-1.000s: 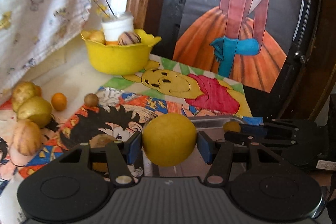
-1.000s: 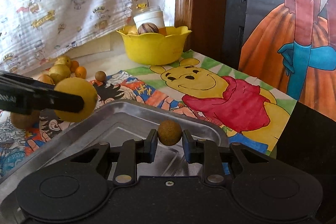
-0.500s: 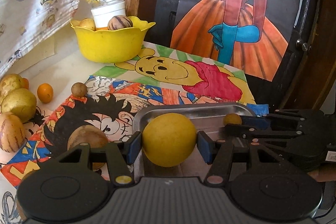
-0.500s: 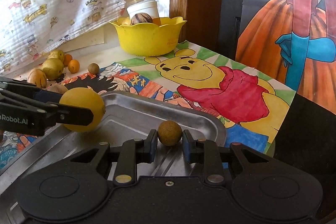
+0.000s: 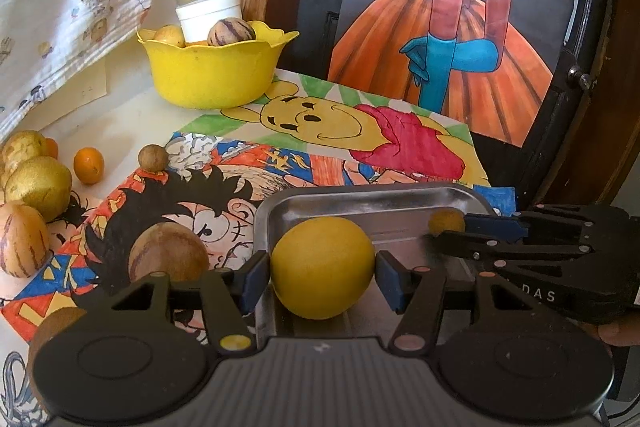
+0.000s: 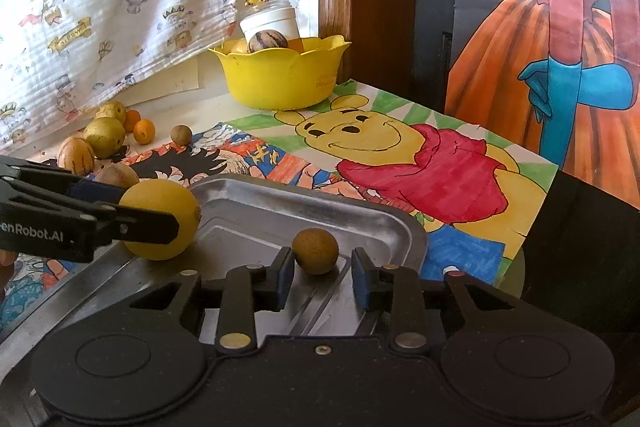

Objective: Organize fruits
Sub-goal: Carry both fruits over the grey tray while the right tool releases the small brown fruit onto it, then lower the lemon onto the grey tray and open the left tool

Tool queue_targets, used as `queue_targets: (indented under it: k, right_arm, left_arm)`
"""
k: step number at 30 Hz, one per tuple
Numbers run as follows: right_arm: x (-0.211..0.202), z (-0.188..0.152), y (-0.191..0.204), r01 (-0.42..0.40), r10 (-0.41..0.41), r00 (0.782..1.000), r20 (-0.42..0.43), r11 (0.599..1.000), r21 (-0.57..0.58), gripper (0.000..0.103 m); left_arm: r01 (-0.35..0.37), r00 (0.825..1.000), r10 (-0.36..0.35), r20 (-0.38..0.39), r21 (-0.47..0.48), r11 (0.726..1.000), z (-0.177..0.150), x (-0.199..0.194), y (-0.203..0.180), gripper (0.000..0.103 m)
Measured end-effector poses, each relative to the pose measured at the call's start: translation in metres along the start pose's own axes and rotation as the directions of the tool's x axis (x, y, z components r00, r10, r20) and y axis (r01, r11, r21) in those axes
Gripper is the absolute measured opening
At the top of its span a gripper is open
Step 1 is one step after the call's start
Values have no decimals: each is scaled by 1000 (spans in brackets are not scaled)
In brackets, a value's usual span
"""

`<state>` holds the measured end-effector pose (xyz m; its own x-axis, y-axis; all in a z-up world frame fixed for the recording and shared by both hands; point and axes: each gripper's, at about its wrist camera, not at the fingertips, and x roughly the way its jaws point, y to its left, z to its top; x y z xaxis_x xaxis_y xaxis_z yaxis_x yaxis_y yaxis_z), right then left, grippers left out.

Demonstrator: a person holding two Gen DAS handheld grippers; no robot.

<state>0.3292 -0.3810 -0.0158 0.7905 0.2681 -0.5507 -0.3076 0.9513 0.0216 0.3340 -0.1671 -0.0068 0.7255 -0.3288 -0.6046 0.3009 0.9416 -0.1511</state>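
Observation:
A large yellow fruit (image 5: 322,267) rests in the metal tray (image 5: 360,197) between the pads of my left gripper (image 5: 323,277), which has opened slightly; small gaps show on both sides. In the right wrist view the same fruit (image 6: 160,219) sits at the tray's (image 6: 384,223) left rim. My right gripper (image 6: 318,277) is open, and a small brown fruit (image 6: 315,251) lies loose on the tray floor between its fingers. The small fruit also shows in the left wrist view (image 5: 446,221).
A yellow bowl (image 5: 214,75) with fruit and a white jar (image 5: 208,13) stands at the back. Several loose fruits (image 5: 38,183) lie at the left on the cartoon mats, one brown fruit (image 5: 168,257) beside the tray. A curtain hangs at the left.
Both grippers lowered to the tray and opened. The right gripper let go of the small brown fruit; the left gripper's pads came off the yellow fruit.

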Motion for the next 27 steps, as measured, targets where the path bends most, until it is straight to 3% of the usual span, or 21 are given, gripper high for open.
queue_targets:
  k: [6, 10, 15, 22, 27]
  right_arm:
    - [-20, 0, 6, 3, -3, 1000, 31, 1000, 8, 44]
    - [-39, 0, 13, 12, -13, 998, 60, 1000, 11, 58]
    - [-66, -6, 28, 16, -17, 996, 86, 1000, 15, 75]
    - [-105, -17, 54, 10, -12, 994, 109, 1000, 17, 102]
    - [-131, -26, 78, 11, -11, 996, 85, 1000, 3, 102]
  left_arm:
    - [-4, 999, 4, 46, -7, 1000, -1, -21, -2, 77]
    - [-17, 997, 18, 71, -14, 1000, -4, -38, -2, 84]
    - [-42, 993, 47, 112, -45, 998, -12, -66, 3, 102]
    - [-63, 990, 72, 117, -77, 995, -29, -102, 11, 103]
    - [-59, 991, 71, 114, -105, 993, -46, -128, 17, 103]
